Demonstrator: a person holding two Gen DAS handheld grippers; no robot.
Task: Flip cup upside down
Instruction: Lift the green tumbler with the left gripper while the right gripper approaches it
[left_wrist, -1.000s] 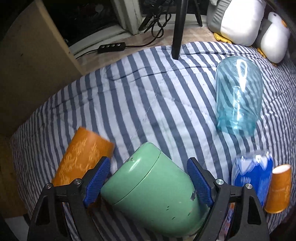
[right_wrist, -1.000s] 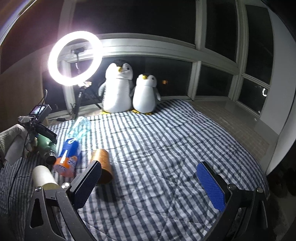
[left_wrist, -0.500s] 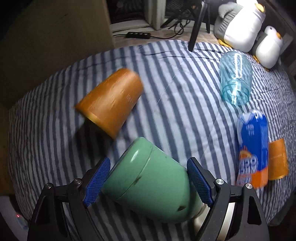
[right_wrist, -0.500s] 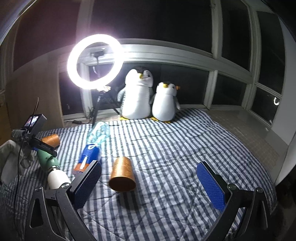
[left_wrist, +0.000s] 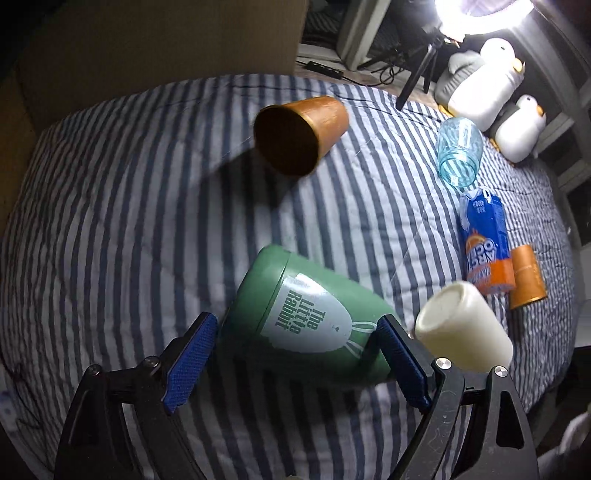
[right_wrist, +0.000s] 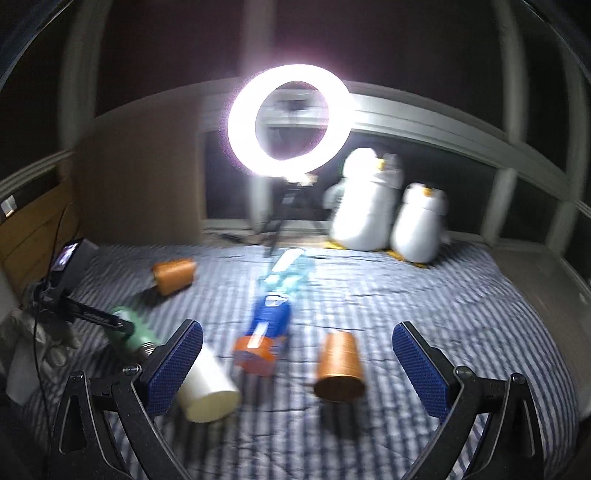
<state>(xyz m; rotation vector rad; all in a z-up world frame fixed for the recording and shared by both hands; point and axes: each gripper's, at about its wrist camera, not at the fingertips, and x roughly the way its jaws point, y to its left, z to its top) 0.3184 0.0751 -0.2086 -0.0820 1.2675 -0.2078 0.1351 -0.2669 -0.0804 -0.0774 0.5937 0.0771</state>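
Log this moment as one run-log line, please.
left gripper: pads flank green rabbit-print tumbler, lying sideways, grip unclear | right gripper: open, empty | status: tumbler not yet upside down
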